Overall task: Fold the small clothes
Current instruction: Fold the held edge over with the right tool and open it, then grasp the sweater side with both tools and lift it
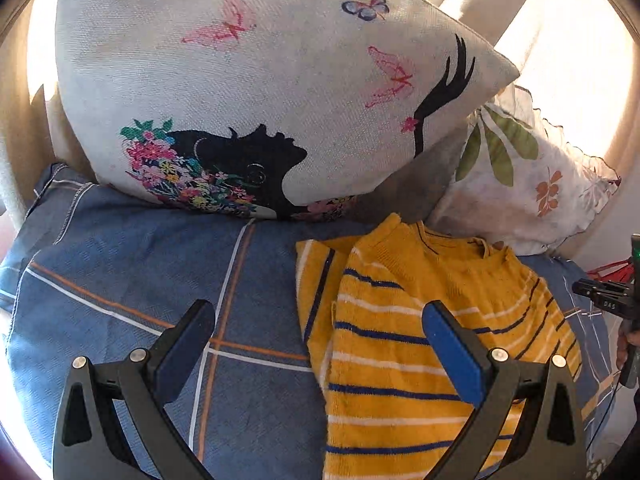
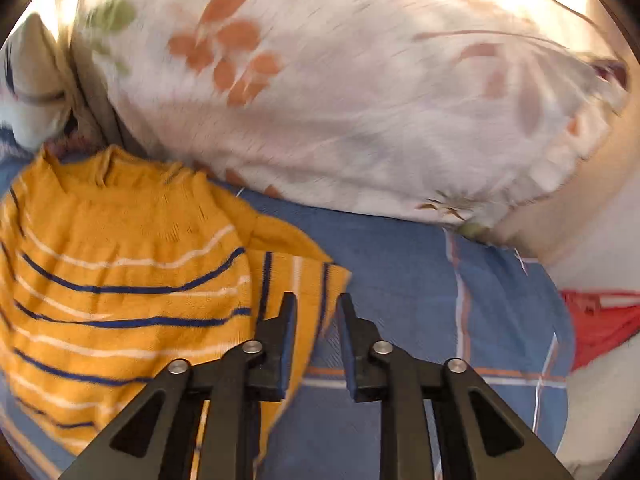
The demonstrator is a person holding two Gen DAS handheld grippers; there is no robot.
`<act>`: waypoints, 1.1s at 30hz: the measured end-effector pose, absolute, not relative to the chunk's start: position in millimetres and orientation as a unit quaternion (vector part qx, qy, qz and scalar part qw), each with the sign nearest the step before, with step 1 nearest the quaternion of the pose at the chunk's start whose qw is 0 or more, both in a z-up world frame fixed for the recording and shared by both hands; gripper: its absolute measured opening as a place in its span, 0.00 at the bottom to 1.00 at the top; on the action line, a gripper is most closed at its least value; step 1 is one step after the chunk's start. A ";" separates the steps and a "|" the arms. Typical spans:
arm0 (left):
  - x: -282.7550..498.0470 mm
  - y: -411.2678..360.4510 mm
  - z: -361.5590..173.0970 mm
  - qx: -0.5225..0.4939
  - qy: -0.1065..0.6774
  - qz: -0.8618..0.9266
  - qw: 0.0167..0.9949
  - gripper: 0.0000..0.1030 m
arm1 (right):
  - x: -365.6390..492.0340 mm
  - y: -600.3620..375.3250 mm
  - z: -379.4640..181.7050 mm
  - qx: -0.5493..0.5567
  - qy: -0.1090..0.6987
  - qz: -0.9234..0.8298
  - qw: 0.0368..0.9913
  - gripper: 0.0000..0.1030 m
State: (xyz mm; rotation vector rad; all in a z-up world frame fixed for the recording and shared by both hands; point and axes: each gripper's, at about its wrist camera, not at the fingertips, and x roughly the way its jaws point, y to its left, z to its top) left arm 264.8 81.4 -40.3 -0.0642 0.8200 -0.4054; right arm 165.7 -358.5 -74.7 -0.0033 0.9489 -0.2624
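Observation:
A small yellow sweater [image 1: 420,340] with blue and white stripes lies on a blue plaid bedsheet [image 1: 140,280]. Its left sleeve is folded in over the body. My left gripper [image 1: 320,316] is wide open and empty, hovering over the sweater's left edge. In the right wrist view the sweater [image 2: 120,280] fills the left side, with its right sleeve [image 2: 296,276] sticking out. My right gripper [image 2: 316,304] hovers just above that sleeve's end, jaws narrowly apart, holding nothing. The right gripper also shows at the left wrist view's right edge [image 1: 612,296].
A white cushion with butterflies and a black silhouette [image 1: 260,92] leans behind the sheet. A floral pillow [image 1: 528,184] sits just behind the sweater's collar, also in the right wrist view [image 2: 340,100]. Something red [image 2: 600,320] lies at the right.

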 end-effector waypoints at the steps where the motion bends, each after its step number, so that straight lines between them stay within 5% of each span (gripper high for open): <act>1: 260.4 83.1 -34.5 -0.023 0.395 -0.193 0.898 1.00 | 155.6 -365.6 -61.6 0.028 0.458 -0.124 0.880 0.25; 8: 218.5 98.0 7.3 -0.006 0.387 -0.172 0.906 1.00 | 62.3 -364.4 8.6 0.102 0.423 -0.156 0.886 0.53; 12: 214.3 108.5 2.6 -0.054 0.430 -0.184 0.882 1.00 | 22.1 -343.0 10.8 0.109 0.359 -0.166 0.912 0.87; 21: 244.5 103.6 -58.1 -0.173 0.495 -0.190 0.830 1.00 | 55.8 -376.7 -101.1 0.339 0.419 -0.073 0.839 0.88; 33: 276.4 57.2 -111.3 -0.157 0.549 -0.284 0.770 1.00 | 131.5 -348.7 -149.8 0.337 0.435 -0.020 0.834 0.90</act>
